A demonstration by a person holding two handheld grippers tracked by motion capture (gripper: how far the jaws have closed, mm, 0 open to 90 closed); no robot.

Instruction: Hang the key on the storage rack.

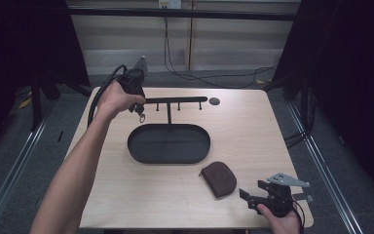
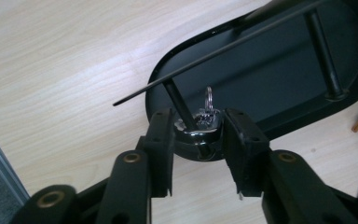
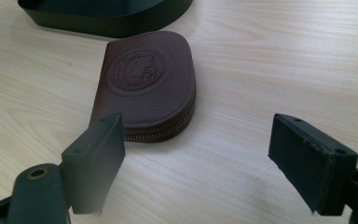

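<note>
Keys [image 2: 206,120] on a ring are held between the narrowly set jaws of the left gripper [image 2: 197,135], at the stand's peg [image 2: 179,105]; hanging is judged in hand, release over the tray [image 2: 279,116] beyond. The right gripper [image 3: 196,154] is spread wide before the pouch [image 3: 145,84].

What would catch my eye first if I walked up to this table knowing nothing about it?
Probably the black metal stand with an oval tray base and a hook bar, at the middle of the pale wooden table. At the bar's left end the left tongs flank a small shiny metal key ring at a hook. Near the front right lies a rounded brown leather zip pouch, with the right tongs wide open just before it.
</note>
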